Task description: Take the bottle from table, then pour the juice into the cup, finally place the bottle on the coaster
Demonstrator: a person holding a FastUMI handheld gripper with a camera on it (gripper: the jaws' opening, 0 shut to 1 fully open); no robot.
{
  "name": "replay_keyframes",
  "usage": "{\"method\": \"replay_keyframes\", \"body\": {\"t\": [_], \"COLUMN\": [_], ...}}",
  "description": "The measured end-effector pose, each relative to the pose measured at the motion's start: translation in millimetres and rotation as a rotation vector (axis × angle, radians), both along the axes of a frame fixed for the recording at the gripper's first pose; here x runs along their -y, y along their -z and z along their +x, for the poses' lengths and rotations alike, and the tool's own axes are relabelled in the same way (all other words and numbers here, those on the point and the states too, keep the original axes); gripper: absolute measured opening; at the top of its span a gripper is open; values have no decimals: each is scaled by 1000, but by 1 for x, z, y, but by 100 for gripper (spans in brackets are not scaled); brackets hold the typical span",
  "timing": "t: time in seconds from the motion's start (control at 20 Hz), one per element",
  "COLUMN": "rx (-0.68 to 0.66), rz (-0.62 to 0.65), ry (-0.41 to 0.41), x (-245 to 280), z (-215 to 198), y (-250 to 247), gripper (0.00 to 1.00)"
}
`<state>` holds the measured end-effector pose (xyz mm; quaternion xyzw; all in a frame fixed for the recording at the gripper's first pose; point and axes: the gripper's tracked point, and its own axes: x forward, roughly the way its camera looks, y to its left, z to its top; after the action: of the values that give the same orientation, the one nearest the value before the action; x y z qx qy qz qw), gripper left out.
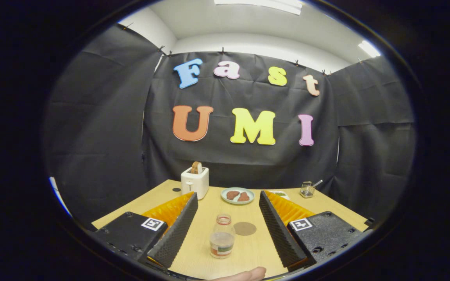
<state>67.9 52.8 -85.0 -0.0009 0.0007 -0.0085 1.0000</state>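
A small clear bottle (222,242) stands upright on the wooden table (248,253). It has a red-rimmed open neck, a label low on its body and pale liquid in the lower part. It sits between my gripper's fingers, nearer their base than their tips, touching neither. My gripper (228,196) is open wide. A round brown coaster (245,228) lies flat just beyond the bottle and slightly to its right, also between the fingers. I cannot make out a cup.
Beyond the fingertips sit a pale plate (237,196) with two brown pieces and a white toaster (195,182) holding toast. A wire holder (307,190) stands at the far right. A second dish (280,193) peeks out behind the right finger. A fingertip of a hand (244,275) shows nearest me.
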Motion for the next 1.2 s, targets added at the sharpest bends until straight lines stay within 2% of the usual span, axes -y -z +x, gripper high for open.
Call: {"method": "replay_keyframes", "body": {"t": [0.3, 0.6, 1.2], "rx": [-12, -36, -76], "rz": [-13, -23, 66], "ry": [6, 51, 69], "x": [-14, -9, -10], "z": [26, 45, 71], "y": [39, 85, 164], "gripper": [100, 100, 100]}}
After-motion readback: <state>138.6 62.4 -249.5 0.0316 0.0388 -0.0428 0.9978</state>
